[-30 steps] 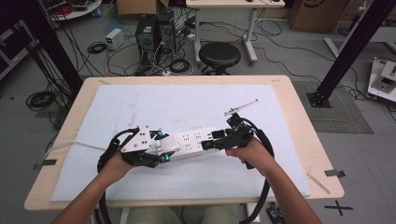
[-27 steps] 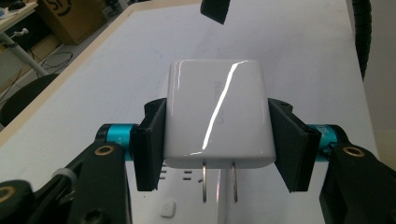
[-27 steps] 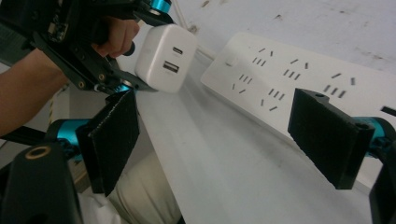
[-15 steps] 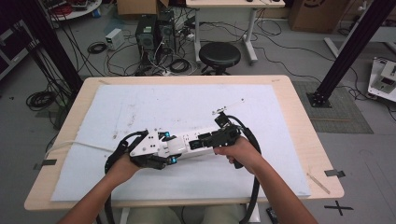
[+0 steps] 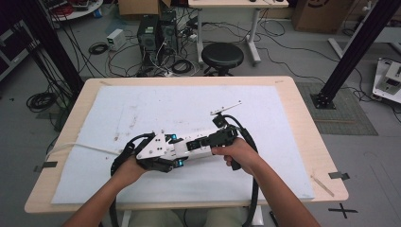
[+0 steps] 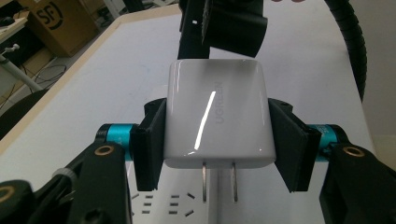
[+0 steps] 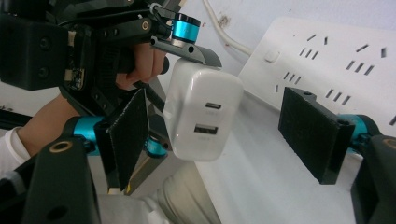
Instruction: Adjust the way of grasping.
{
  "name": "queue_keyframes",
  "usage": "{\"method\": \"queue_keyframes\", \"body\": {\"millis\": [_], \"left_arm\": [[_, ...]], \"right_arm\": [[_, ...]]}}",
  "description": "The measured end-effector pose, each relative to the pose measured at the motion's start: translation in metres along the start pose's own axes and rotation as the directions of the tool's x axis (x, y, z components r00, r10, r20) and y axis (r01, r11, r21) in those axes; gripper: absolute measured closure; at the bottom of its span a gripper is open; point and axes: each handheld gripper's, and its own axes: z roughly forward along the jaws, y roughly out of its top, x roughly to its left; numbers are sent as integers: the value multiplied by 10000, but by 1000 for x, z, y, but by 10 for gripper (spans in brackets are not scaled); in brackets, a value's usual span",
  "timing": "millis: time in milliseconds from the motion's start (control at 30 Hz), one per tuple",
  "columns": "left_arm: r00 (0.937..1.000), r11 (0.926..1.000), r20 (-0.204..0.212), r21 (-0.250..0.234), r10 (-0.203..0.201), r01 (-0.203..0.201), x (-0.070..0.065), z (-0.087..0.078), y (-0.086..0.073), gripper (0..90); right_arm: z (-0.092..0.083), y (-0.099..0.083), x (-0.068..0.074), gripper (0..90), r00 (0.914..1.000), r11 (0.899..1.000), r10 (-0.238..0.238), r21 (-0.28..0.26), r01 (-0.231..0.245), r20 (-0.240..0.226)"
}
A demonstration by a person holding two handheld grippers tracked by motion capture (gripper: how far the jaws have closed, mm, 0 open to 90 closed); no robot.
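— While the left gripper [image 6: 217,140] clamps the glossy white wall charger [image 6: 215,114] above the white plastic power strip [image 7: 336,60] near the desk's front edge, what's the right doing?
— Right gripper [image 7: 224,135] unclenched, jaws just been closing, charger between them, untouched.

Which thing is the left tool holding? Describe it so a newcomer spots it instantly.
On the white mat covering the wooden table, find the white power strip lying between the two hands. Just above it, the left tool clamps a glossy white USB wall charger: two flat metal prongs pointing down, two ports on its face.
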Motion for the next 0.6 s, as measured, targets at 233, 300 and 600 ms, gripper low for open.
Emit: {"method": "queue_keyframes", "body": {"millis": [233, 300, 600], "left_arm": [[10000, 10000, 44, -48, 37, -36, -1, 4, 1, 425], [10000, 10000, 64, -50, 53, -52, 0, 5, 1, 425], [9999, 9999, 78, -75, 97, -96, -2, 6, 1, 425]], "right_arm": [[7, 3, -2, 316, 9996, 9995, 233, 233, -228, -179], [7, 3, -3, 345, 9995, 9994, 247, 262, -241, -206], [12, -1, -11, 467, 9945, 9972, 686, 353, -660, -794]]}}
